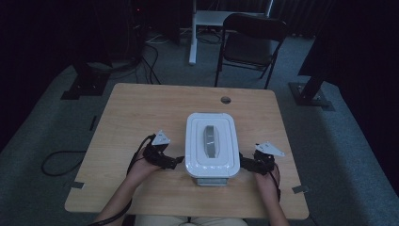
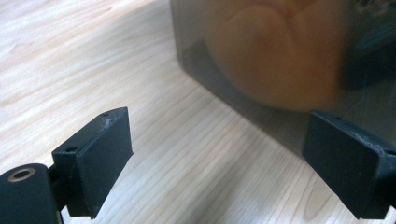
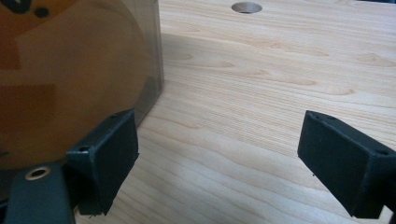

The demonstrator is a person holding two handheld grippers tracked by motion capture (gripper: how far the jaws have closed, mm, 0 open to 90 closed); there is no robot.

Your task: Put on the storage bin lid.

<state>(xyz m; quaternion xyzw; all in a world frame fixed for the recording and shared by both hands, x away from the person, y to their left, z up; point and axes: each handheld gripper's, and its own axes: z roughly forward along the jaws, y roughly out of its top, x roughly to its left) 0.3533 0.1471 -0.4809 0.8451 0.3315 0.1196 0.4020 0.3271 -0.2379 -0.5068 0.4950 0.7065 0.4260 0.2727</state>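
High view: a clear box with a white lid (image 1: 210,143) sits near the middle of the wooden desk (image 1: 141,113), toward the near edge, long side running near to far. The lid has a grey recessed handle (image 1: 210,139) along its centre. My two hands come in from the near edge, one on each side of the box.

My left claw (image 1: 175,161) lies low on the desk just left of the box's near left corner, its tip pointing right at the wall. My right claw (image 1: 244,163) mirrors it at the near right corner, pointing left.

Left gripper view: my left claw (image 2: 217,161) stands wide, bare desk between the pads. The smoky see-through wall of the box (image 2: 201,56) is close ahead; the right pad (image 2: 341,158) is at that wall, though I cannot tell whether it touches. Something orange (image 2: 275,60) shows blurred through the wall, possibly fruit.

Right gripper view: my right claw (image 3: 217,161) is wide too, nothing between the pads. The box wall (image 3: 144,56) is at the left, its corner edge just beyond the left pad (image 3: 109,158). Orange shapes (image 3: 60,79) show through it. A round hole (image 3: 246,7) in the desk lies at the far edge.

Beyond the desk, a dark folding chair (image 1: 251,44) stands on the grey floor.
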